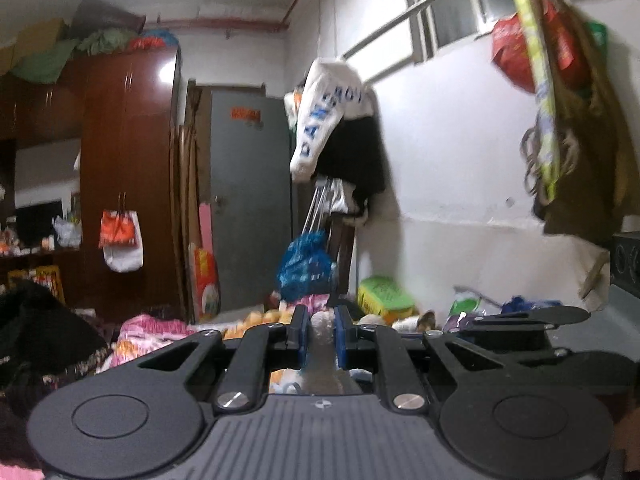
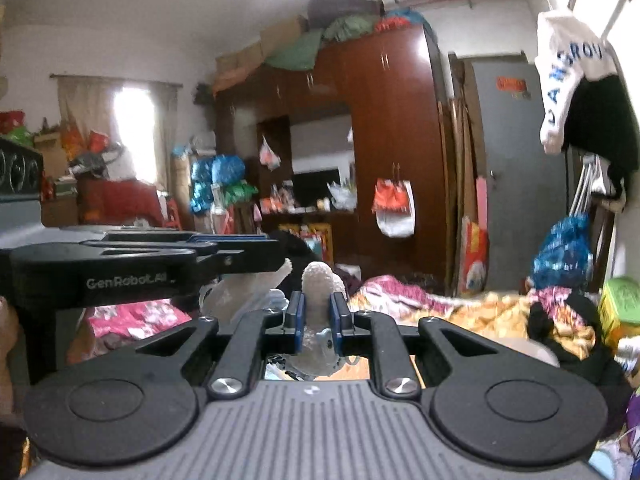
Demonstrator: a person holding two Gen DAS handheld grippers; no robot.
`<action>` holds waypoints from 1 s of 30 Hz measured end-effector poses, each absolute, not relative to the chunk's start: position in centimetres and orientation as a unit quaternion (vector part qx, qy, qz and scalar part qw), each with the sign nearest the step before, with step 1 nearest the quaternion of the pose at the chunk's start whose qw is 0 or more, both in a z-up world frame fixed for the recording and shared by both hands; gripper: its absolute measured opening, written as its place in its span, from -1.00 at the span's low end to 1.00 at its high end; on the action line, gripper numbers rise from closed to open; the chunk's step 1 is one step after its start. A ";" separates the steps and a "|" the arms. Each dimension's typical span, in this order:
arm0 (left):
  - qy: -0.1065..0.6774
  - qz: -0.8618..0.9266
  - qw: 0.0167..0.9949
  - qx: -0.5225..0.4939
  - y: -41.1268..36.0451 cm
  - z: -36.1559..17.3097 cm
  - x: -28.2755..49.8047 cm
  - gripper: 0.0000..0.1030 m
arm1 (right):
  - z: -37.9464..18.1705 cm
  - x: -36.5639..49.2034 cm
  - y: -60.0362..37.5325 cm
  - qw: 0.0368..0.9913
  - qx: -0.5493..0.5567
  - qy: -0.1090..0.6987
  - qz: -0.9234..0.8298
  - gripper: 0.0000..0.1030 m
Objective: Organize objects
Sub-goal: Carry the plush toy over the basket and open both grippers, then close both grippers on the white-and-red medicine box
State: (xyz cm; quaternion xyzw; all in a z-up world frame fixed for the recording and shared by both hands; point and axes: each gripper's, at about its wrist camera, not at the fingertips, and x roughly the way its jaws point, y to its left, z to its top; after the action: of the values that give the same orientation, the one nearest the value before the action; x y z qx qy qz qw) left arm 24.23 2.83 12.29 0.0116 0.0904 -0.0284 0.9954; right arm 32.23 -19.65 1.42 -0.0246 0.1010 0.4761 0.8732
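We hold a white knitted cloth (image 2: 316, 280) pinched in both the left hand-held gripper (image 1: 322, 334) and right hand-held gripper (image 2: 316, 316) above the bed (image 2: 460, 308).

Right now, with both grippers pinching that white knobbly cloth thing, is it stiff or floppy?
Probably floppy: the white textured cloth bunches up between the right gripper pads and sags below them. It seems light, since the left gripper holds its end with only a pinch. The nubbly surface likely keeps it from slipping.
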 end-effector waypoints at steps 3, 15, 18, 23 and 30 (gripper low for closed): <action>0.106 -0.022 0.994 0.012 3.4 10.8 25.5 -0.68 | 0.5 32.8 -19.2 0.874 -0.029 0.114 0.471 -0.70; 0.118 0.020 0.993 0.023 4.4 8.1 26.1 0.02 | 0.0 32.4 -18.5 0.886 -0.078 0.141 0.435 0.41; 0.099 0.040 0.994 0.023 4.7 7.9 24.4 0.72 | 0.3 30.4 -21.0 0.901 -0.075 0.098 0.416 1.00; 0.075 0.028 0.996 0.033 3.8 7.8 17.7 0.72 | -0.8 27.6 -28.4 0.889 -0.017 0.123 0.441 1.00; 0.084 -0.026 0.996 0.000 3.0 2.1 8.3 0.72 | -7.8 23.4 -39.4 0.881 0.037 0.163 0.443 1.00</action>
State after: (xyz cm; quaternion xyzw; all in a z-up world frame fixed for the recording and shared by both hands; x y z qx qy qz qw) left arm 8.28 2.96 2.07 0.0000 0.0839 -0.0255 0.9961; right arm 23.42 -39.38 -7.82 0.0366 0.1628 0.4432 0.8807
